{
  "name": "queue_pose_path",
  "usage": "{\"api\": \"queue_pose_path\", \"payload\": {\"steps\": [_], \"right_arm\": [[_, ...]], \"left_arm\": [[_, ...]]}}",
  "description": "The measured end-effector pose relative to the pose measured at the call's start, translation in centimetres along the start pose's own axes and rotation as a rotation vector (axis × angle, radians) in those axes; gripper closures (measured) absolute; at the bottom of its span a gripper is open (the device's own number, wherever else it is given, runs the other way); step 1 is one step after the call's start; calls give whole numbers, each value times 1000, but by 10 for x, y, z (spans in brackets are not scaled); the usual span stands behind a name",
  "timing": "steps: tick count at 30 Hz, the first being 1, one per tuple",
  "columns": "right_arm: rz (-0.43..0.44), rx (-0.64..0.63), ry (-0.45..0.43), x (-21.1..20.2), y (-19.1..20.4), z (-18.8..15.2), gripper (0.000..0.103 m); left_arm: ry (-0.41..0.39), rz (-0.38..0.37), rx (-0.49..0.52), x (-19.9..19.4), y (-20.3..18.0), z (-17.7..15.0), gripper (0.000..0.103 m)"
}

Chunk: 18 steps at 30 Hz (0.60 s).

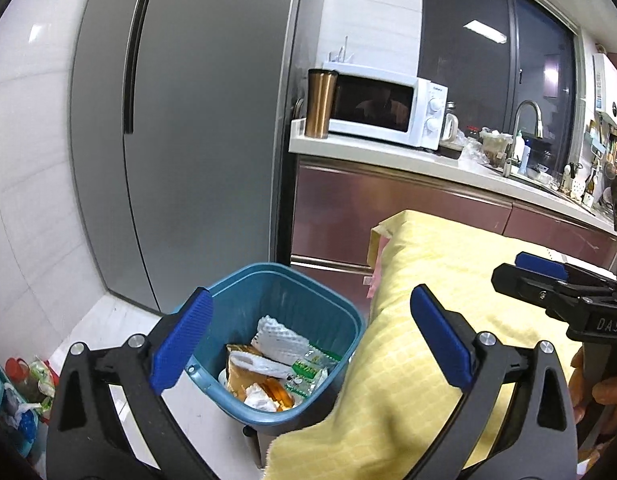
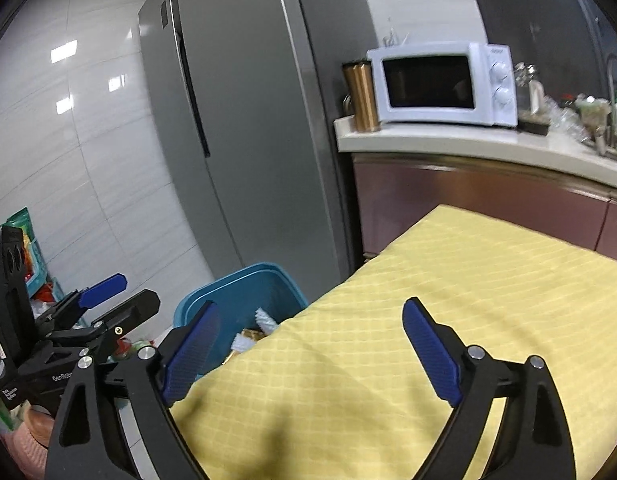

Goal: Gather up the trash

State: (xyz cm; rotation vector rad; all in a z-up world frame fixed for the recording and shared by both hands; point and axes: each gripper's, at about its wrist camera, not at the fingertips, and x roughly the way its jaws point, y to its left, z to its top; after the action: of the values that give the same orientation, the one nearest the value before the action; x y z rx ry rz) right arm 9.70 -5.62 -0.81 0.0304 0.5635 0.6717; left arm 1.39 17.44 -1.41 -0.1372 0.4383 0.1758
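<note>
- Left gripper (image 1: 310, 344): spread wide, nothing between the blue pads, poised above and just in front of the blue bin (image 1: 276, 280).
- Right gripper (image 2: 310, 354): likewise released and empty, hanging over the yellow cloth (image 2: 428, 320) just right of the bin.
- Trash (image 1: 274, 364): lying inside the bin — white foam netting, an orange-brown wrapper, green-and-white packets, crumpled white paper. Heaped loosely on the bottom, well below the rim.
- Bin: standing on the pale floor, touching or nearly touching the cloth-covered edge on its right; cannot tell which. Grey fridge (image 1: 180, 128) behind it.
- Yellow cloth: draped over a raised surface beside the bin, bare of any visible litter in both views.
- Further from the bin: white microwave (image 1: 384, 106) and copper tumbler (image 1: 320, 104) on the counter beyond it, cluttered sink area far to the right; bags and bottles on the floor to the bin's left.
- Judged step: likely a drop just finished, with the next piece of litter to be sought.
- To do it well: keep both sets of jaws open while clearing the rim, to avoid knocking the bin against the cloth.
- Scan the cloth and floor near the bin before reaching; approach any scrap from above with pads straddling it.
- Pinch light wrappers near the middle so they do not slip or flutter.
- Release only once well inside the rim, above the heap.
</note>
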Motion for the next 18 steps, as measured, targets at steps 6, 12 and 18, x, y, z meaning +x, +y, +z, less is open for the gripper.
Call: {"api": "queue_pose_path", "payload": {"steps": [6,12,18], "right_arm": [[-86,-1,-107,-32,-12,-9,7],[-167,15,-180,-61,-25,-15,7],[-228,30,-220,-83,-35,-24,7]], "left_arm": [[-53,-14,22,-12,-19,4,6],[-114,-33,61,-24,-46,9,6],[-149,-51,69,-33,-67,8,6]]}}
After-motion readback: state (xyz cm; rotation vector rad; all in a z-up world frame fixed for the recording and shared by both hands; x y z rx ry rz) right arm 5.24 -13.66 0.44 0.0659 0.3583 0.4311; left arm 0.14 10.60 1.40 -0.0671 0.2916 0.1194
